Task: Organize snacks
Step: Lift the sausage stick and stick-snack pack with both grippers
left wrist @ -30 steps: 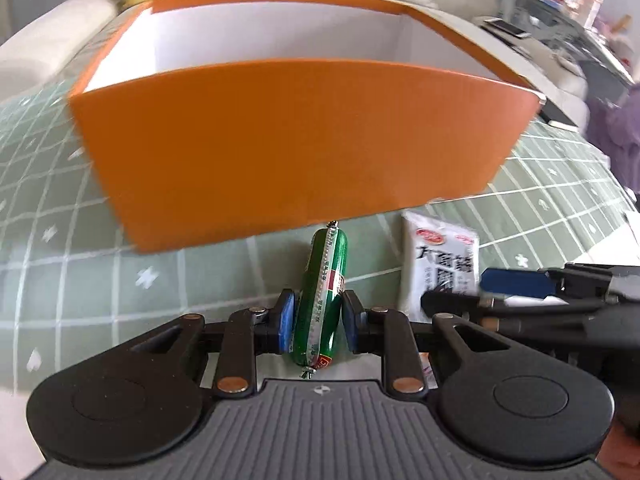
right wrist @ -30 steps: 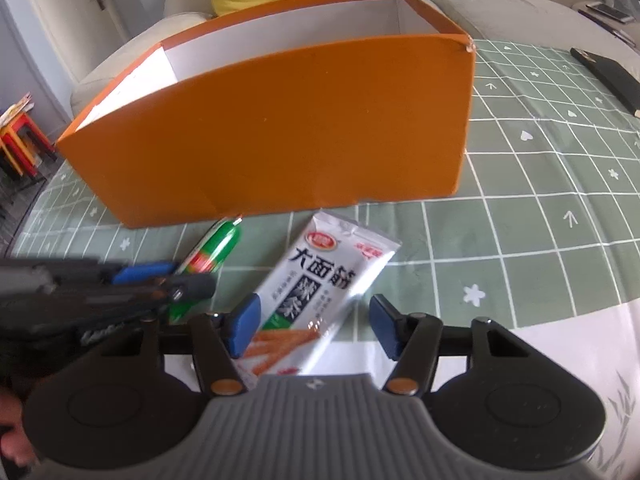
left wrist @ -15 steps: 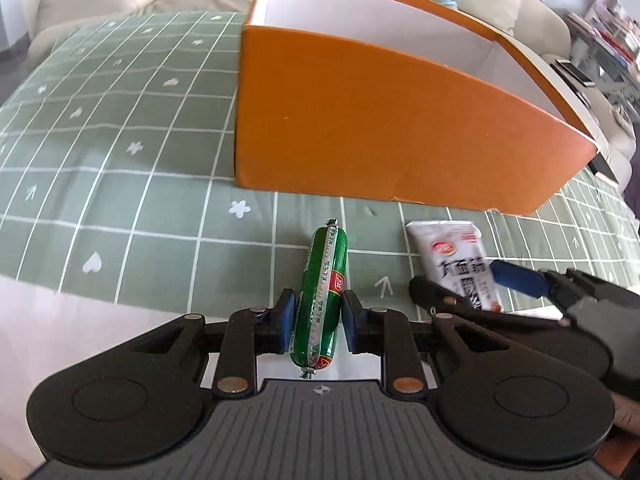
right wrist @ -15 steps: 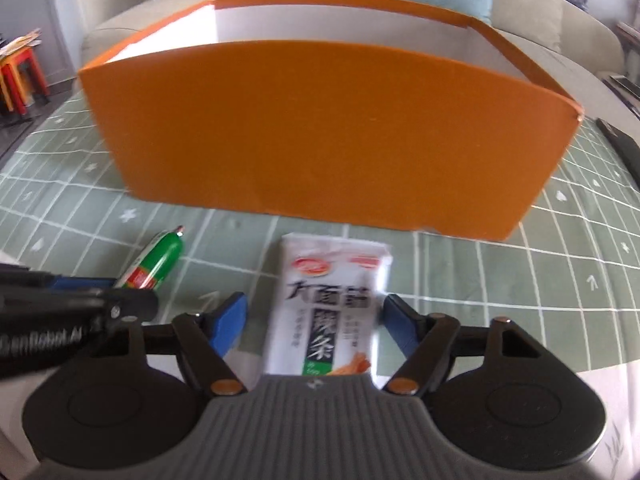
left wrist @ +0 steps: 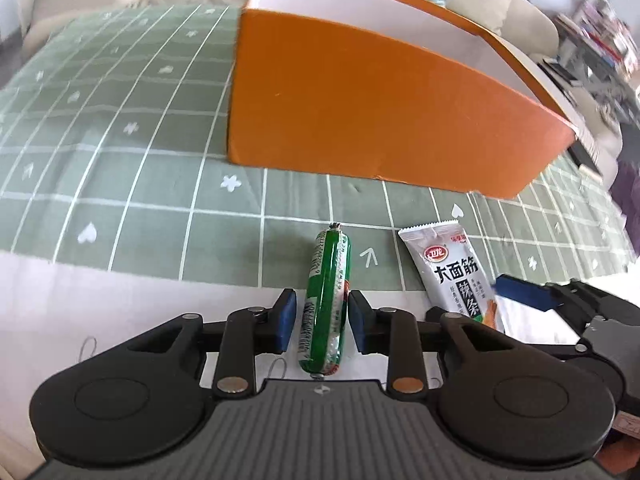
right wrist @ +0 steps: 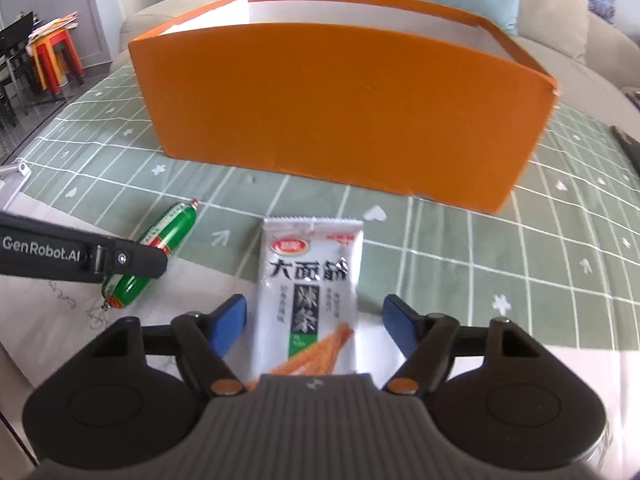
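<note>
Two opening tools straddle bench snacks, left tool (left wrist: 319, 322) around sausage (left wrist: 326, 300), right tool (right wrist: 314, 326) around packet (right wrist: 310, 296), both ungripped, aligned for lifting into the far orange box (right wrist: 344, 108).

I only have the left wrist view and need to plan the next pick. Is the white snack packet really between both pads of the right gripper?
Observer: Yes. In the right wrist view the white snack packet lies flat between the pads of the right gripper, with a gap on each side. Its jaws are opening.
Operator: How does my left gripper sit on the green sausage from there?
Observer: A black finger of the left gripper crosses the green sausage, and both of its ends show. Those jaws are opening too, with the sausage between them unpressed.
Operator: Is there anything beyond the orange box that I miss?
Observer: Left of the orange box, red and orange stools stand on the floor.
</note>
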Demonstrator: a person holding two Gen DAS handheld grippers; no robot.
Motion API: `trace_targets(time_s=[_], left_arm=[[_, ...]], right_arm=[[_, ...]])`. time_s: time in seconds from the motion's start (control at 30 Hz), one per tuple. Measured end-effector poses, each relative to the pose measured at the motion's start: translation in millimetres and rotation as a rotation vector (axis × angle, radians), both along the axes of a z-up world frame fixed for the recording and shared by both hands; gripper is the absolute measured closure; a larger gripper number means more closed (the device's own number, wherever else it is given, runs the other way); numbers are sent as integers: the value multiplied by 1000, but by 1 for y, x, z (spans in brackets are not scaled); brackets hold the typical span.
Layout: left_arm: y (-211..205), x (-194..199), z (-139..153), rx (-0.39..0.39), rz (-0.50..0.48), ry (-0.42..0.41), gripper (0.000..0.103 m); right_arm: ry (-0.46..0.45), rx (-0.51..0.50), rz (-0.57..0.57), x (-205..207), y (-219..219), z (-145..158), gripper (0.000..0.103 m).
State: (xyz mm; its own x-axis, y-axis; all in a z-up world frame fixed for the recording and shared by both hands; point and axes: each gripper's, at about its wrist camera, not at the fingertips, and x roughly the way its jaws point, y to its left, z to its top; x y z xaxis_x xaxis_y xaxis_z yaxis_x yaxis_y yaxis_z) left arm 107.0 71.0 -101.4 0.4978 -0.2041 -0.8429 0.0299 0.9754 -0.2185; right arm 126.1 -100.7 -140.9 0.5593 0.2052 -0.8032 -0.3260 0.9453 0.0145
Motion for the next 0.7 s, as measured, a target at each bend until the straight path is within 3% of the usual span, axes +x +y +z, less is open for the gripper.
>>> trace_targets(time_s=[0.3,0.37,0.5,0.67,0.7], left_arm=[[-32,-10,-6,214,-56,-109,66],[-32,-12,-8,209,-33,-118,65],[-33,-13,-8,226,-32,-124,64],[-38,-18,-10,251,13,-160,64],[-38,-18,-9,244,18,-158,70]], right_arm=[[-90,19,-34,-17,-1,-6,27],[-93,20,-35,-17,0,-6,29],[-118,17,-42,-18,-1,-4,51],[-125,16,-38,-18,2,-4,53],[-124,15,-38,-18,2,-4,54]])
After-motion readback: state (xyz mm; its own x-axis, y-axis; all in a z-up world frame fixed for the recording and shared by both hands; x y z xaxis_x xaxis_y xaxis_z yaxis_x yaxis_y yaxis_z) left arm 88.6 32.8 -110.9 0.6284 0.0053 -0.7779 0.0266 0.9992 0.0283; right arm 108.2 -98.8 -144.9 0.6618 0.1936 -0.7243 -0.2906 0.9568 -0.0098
